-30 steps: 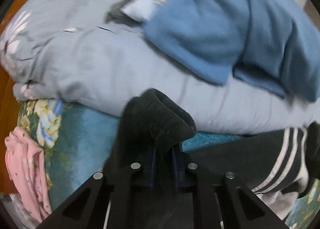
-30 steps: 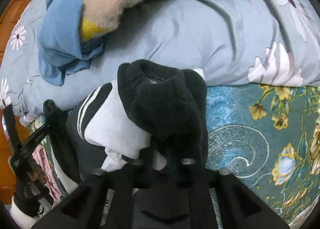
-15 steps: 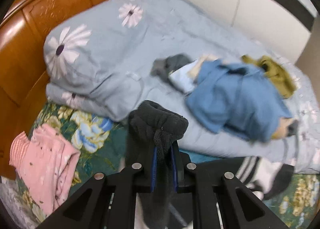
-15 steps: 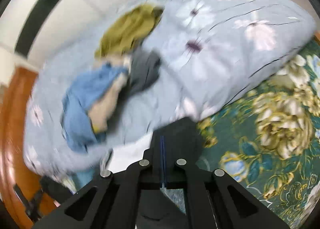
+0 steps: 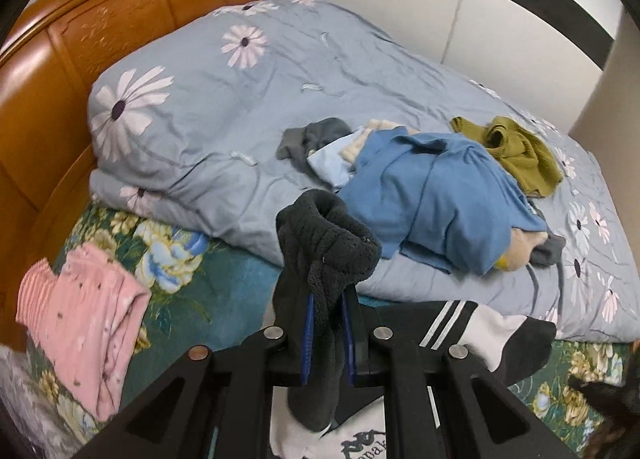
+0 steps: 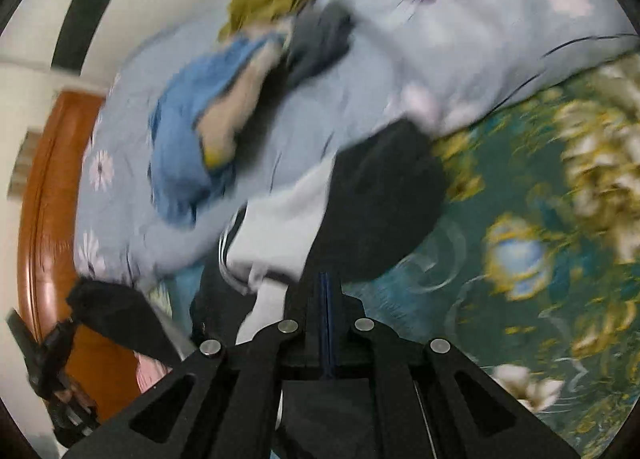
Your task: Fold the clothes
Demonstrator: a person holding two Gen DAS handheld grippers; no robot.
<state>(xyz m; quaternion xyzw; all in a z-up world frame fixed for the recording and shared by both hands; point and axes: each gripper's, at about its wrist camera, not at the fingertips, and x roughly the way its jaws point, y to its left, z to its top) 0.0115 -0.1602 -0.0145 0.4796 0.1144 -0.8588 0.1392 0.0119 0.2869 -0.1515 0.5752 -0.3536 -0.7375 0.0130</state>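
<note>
In the left wrist view, the left gripper [image 5: 327, 333] is clamped narrow on a dark fleece garment [image 5: 320, 259], whose thick hem bunches up above the fingertips while a loose end hangs down below them. The same garment runs off to the right as a black and white piece with white stripes [image 5: 472, 329]; its lower part is cut off by the gripper frame, where only a scrap of printed lettering shows. Behind the garment lies a grey-blue quilt [image 5: 240, 107] with daisy prints, and on the quilt sits a heap with a blue shirt [image 5: 440, 199] on top and an olive-green piece [image 5: 516, 151] behind it. Left of the garment, a folded pink top [image 5: 84, 323] rests on the flowered bedsheet [image 5: 172, 259], near the wooden headboard [image 5: 100, 27].

The right wrist view is heavily blurred. The right gripper [image 6: 327, 299] has its fingers pressed together on the black edge of the same garment [image 6: 380, 195], which hides the tips. At the lower left, the left gripper [image 6: 48, 359] appears as a dim black shape with cloth trailing from it.
</note>
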